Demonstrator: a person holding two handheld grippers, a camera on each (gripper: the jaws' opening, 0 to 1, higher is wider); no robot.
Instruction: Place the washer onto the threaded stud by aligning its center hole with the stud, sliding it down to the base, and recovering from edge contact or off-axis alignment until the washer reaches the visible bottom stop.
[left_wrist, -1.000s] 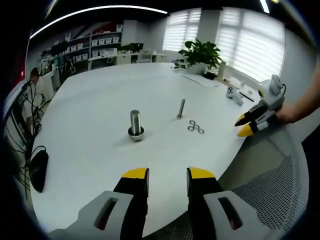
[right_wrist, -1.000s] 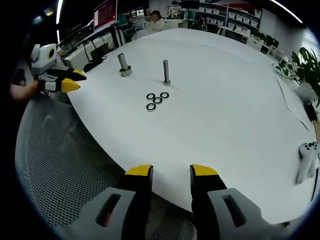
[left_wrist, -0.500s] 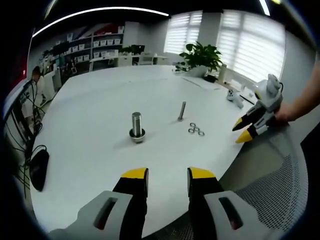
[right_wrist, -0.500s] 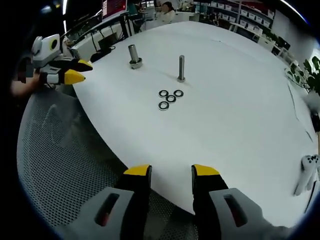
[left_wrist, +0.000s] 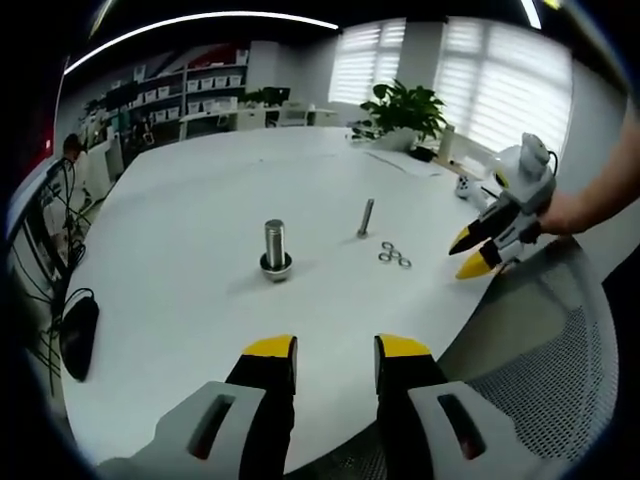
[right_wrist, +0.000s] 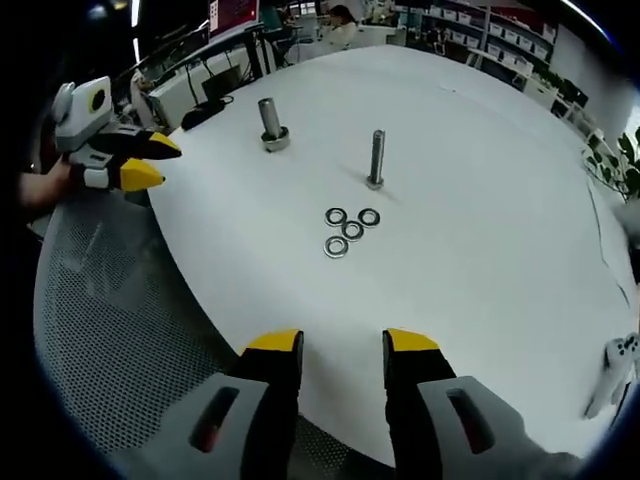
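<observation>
An open office with shelves and blinds is stretching behind a broad white surface (right_wrist: 480, 200); on it four washers (right_wrist: 347, 229) are lying in a loose cluster just beside the thin threaded stud (right_wrist: 376, 160), with a thicker bolt (right_wrist: 270, 126) standing apart; both the right tongs (right_wrist: 341, 345) and left tongs (left_wrist: 321, 348) are hanging part-open, holding nothing; the washers are lying nearly touching, so a careless pinch could be catching two or nudging the stud off axis.
</observation>
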